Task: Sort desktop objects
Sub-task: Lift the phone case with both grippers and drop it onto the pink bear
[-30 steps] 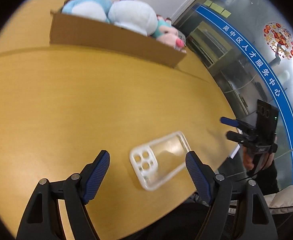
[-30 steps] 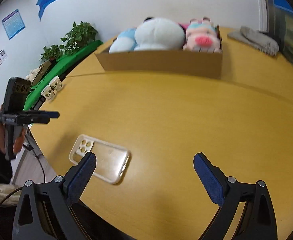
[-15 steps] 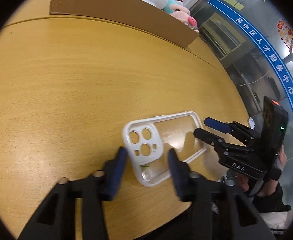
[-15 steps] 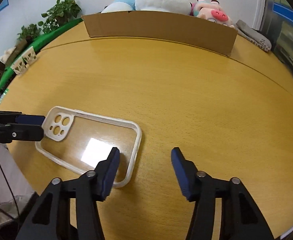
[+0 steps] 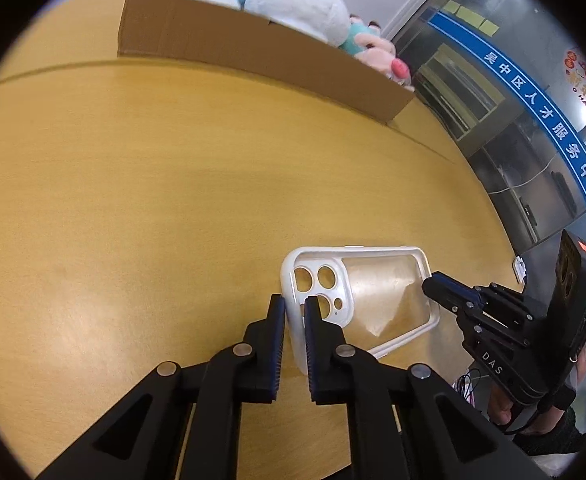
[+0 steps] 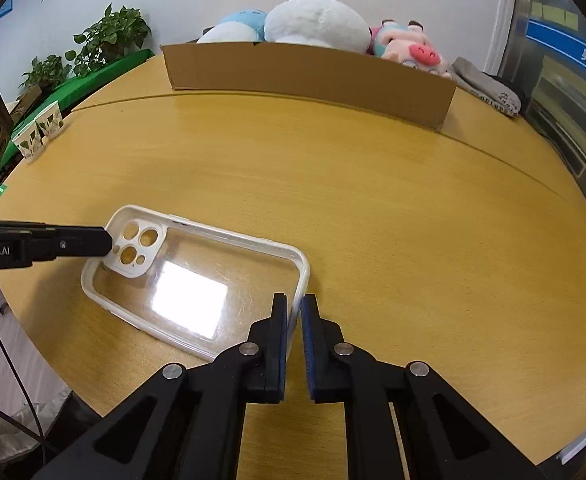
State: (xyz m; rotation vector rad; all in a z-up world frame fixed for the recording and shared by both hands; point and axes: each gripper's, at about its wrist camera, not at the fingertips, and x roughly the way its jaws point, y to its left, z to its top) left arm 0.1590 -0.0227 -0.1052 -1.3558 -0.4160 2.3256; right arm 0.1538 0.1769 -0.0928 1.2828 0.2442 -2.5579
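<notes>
Each gripper is clamped on the clear phone case (image 6: 197,280): the left gripper (image 5: 294,312) pinches its camera-end rim, the right gripper (image 6: 294,312) the opposite end

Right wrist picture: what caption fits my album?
Both grippers, right and left, pinch opposite ends of a clear phone case on a wooden table.
</notes>
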